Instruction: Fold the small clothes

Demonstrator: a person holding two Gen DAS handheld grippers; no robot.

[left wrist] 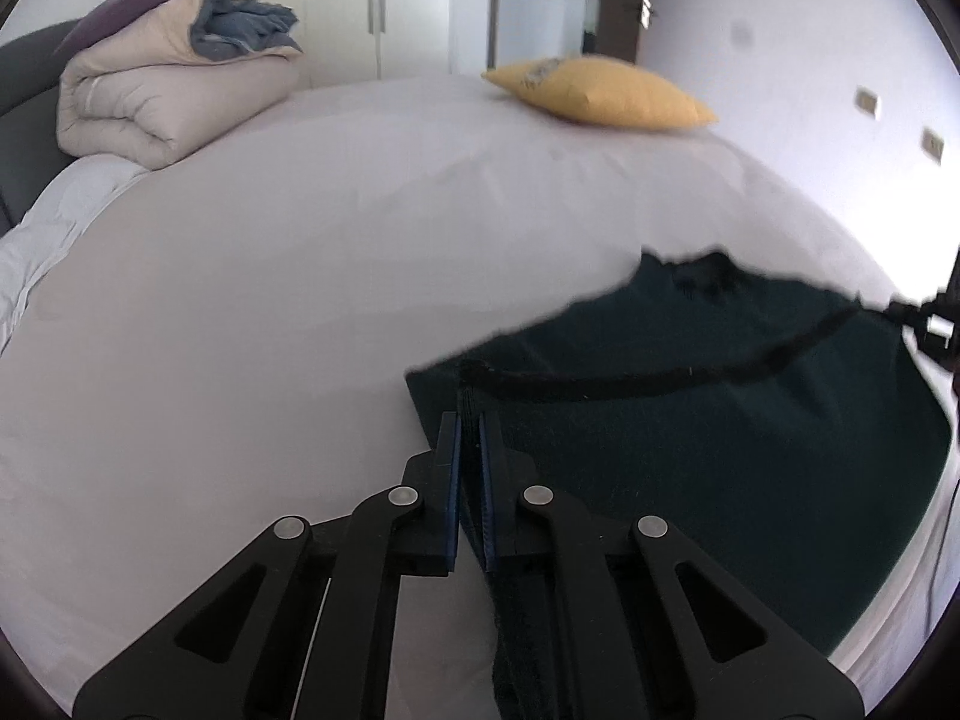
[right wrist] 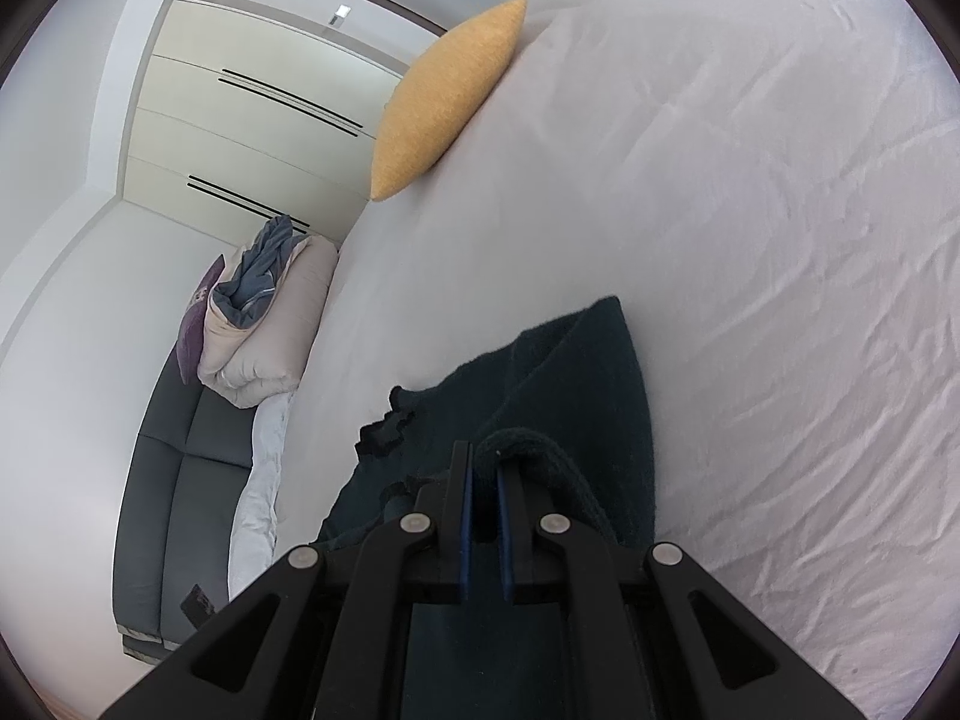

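- White bedding (left wrist: 300, 300) fills the left wrist view, with a yellow cushion (left wrist: 600, 93) far off. The left gripper (left wrist: 471, 426) pinches the near-left corner of the dark green garment (left wrist: 720, 450); the right gripper (left wrist: 927, 324) holds the opposite corner.
- Right wrist view: the right gripper (right wrist: 485, 468) is clamped on the garment's (right wrist: 588, 372) thick hem. Judging by this, a fold is starting; next, carry both corners across together. No writing is legible.
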